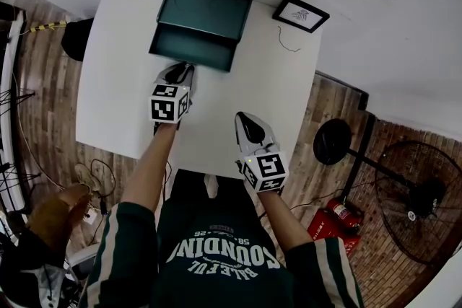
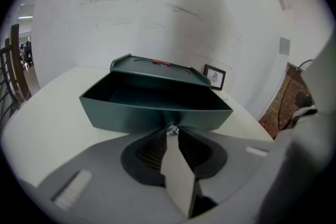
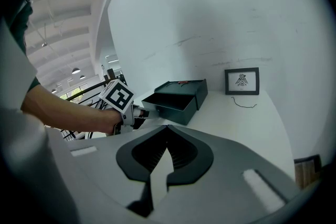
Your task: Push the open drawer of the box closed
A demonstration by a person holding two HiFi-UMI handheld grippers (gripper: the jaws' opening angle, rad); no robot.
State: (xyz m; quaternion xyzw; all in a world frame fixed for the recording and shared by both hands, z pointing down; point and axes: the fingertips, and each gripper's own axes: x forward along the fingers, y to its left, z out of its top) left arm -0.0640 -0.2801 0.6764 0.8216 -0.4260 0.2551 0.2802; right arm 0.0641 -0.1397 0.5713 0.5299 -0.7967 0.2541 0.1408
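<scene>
Drawer (image 1: 191, 49) faces person (image 1: 216, 256), long axis crosswise | left tool (image 1: 182, 71) pinches knob (image 2: 171, 130) | right tool (image 1: 244, 117) closed

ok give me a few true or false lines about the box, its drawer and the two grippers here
1. The drawer of the teal box is open. True.
2. The right gripper touches the drawer. False: it hangs apart from it, over the near part of the table.
3. The left gripper has its fingers closed on the small drawer knob. True.
4. The drawer is full of tools. False: nothing shows inside it.
5. A framed picture stands on the table beside the box. True.
</scene>
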